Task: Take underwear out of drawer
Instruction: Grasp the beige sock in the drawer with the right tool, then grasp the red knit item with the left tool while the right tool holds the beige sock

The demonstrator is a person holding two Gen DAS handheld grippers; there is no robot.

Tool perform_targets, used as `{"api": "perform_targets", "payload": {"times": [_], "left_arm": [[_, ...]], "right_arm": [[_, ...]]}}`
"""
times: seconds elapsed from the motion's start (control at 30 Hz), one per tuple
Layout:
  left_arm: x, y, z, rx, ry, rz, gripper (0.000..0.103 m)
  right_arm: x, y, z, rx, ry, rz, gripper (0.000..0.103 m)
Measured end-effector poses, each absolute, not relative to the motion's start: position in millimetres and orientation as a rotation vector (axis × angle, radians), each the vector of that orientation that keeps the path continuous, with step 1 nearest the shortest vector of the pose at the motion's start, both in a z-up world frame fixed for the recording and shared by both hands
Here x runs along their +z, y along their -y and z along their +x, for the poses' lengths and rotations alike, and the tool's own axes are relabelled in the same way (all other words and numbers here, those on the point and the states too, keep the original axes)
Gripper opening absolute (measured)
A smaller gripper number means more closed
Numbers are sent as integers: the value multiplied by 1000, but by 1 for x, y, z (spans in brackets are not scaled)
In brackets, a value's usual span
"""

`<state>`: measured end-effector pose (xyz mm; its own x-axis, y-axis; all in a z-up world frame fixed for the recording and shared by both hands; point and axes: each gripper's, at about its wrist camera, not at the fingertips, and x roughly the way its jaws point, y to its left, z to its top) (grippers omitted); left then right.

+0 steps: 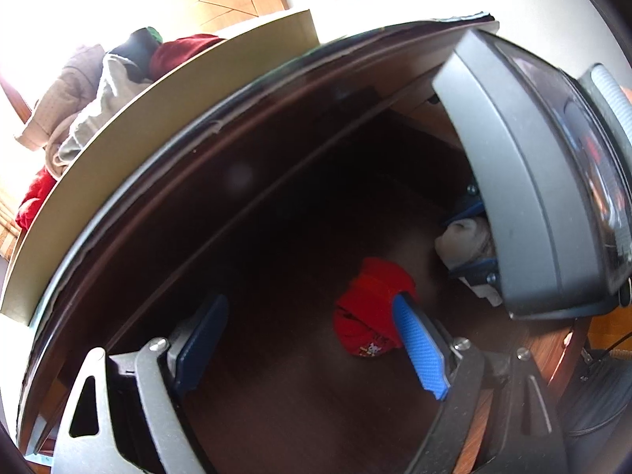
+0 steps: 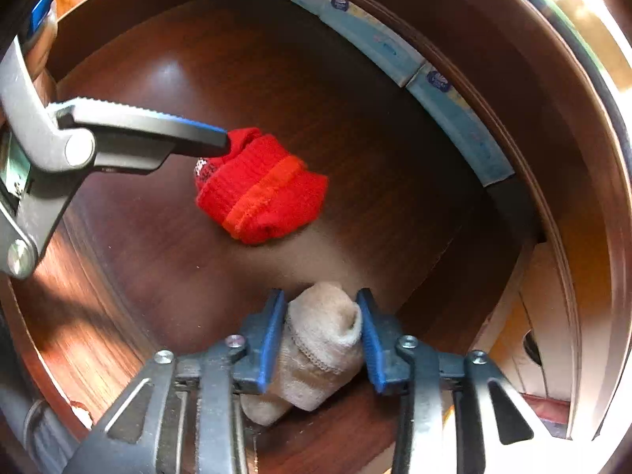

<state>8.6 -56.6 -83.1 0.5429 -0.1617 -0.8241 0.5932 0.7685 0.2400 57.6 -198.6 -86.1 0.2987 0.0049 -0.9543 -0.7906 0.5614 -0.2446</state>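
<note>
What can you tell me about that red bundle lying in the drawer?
The red bundle is a small knitted item, rolled or folded into a lump, with a brighter orange-red band across it and a little white print at one end. It lies on the dark wooden drawer floor. One finger of the open left tool reaches its edge.

It was a home bedroom: a dark wooden drawer (image 2: 276, 59) stood open, with clothes piled (image 1: 91, 91) behind it

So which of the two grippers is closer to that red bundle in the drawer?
Left. One finger of the open left gripper reaches the red bundle's edge, whether touching is unclear. The right gripper sits apart from it, closed around the beige bundle.
</note>
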Motion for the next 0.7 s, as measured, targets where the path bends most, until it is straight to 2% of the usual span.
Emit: {"api": "perform_targets", "payload": {"times": [0.07,0.17,0.7], "left_arm": [[-85,55,9,-482,-899,539,86],[-86,55,12,-499,-914,528,86],[-113,81,20,-644,-1112,568,86]], "right_arm": [[-86,201,53,621,-1143,-824,29],[-80,204,48,625,-1111,-776,28],[-29,271,52,598,-953,-370,28]]}}
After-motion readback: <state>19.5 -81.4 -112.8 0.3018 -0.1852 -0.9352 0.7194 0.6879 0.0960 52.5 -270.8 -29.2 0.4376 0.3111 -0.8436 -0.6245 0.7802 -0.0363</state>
